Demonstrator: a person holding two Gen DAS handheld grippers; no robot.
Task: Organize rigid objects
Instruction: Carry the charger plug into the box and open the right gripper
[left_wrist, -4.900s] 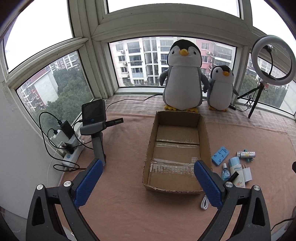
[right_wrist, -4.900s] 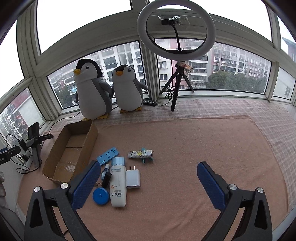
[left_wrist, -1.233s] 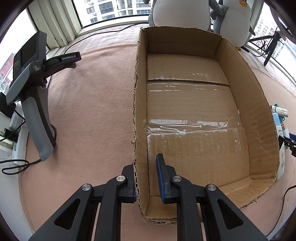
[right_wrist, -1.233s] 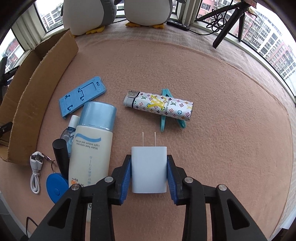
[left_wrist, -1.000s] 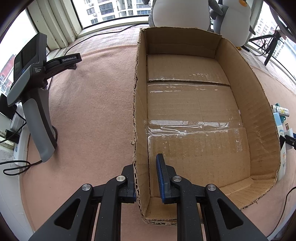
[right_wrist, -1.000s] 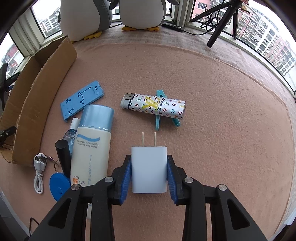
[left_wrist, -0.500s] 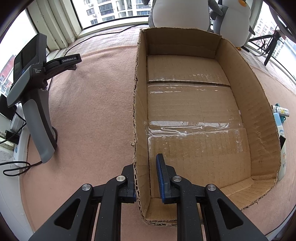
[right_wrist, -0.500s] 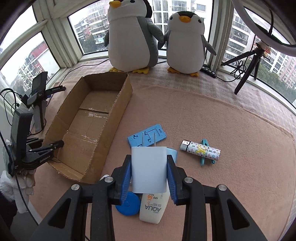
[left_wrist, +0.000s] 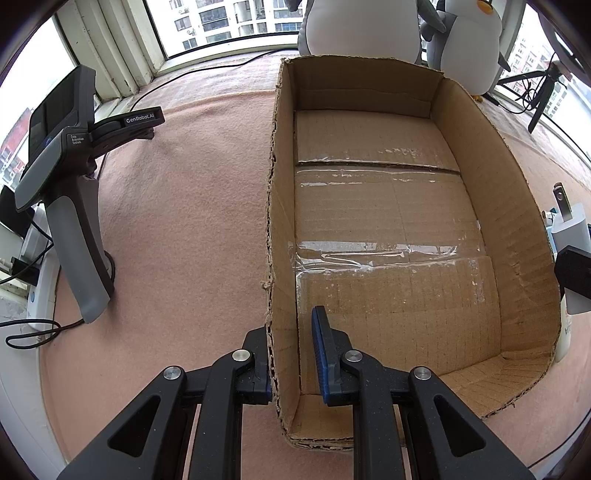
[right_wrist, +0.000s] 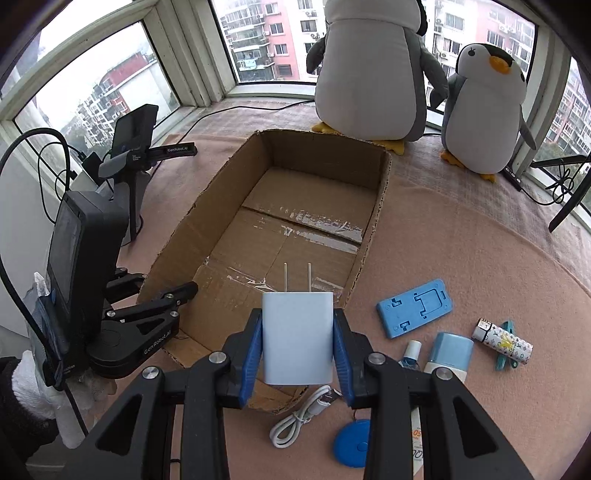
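Observation:
An open cardboard box (left_wrist: 532, 206) (right_wrist: 380, 206) lies on the pink carpet, nothing inside it. My left gripper (left_wrist: 290, 354) is shut on the box's left wall near its front corner, one finger outside and one inside. My right gripper (right_wrist: 297, 350) is shut on a white plug charger (right_wrist: 297, 338), prongs pointing forward, held above the box's near right corner. That charger (left_wrist: 570, 229) shows at the right edge of the left wrist view. On the carpet to the right lie a blue phone stand (right_wrist: 415, 308), a patterned lighter (right_wrist: 504, 341), a sunscreen bottle (right_wrist: 448, 352) and a small dropper bottle (right_wrist: 410, 354).
A white cable (right_wrist: 303, 415) and a blue round disc (right_wrist: 351, 437) lie by the box's near corner. Two plush penguins (right_wrist: 369, 66) stand behind the box. A spare handheld gripper on a stand (left_wrist: 62, 192) is left of the box. A tripod leg (right_wrist: 569, 199) is at the far right.
My right gripper has carried the charger up and leftward from above the loose items to the box's near corner. The left gripper has kept its hold on the box wall.

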